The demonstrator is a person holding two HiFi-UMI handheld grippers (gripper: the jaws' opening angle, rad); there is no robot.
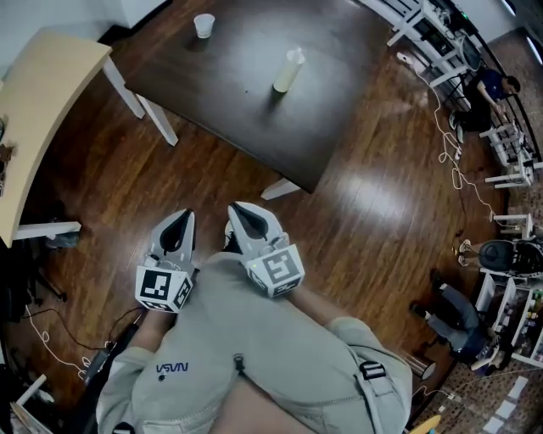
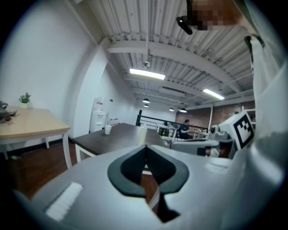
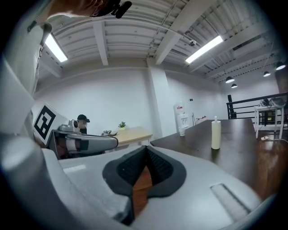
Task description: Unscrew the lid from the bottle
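Dark wood worktop [image 1: 254,119] carries the bottle [image 1: 287,72], which stands upright near its middle with the lid [image 1: 295,54] on top. A cup [image 1: 204,25] stands well apart from it, near the far corner. Both tongs are held close to the person's body, above the wooden floor [image 1: 365,212] and well short of the worktop. The left tongs [image 1: 181,215] are clenched on nothing (the pads meet tip to tip). The right tongs [image 1: 238,207], just beside them, are likewise closed and empty. A pale table [image 1: 42,102] stands off to the left.
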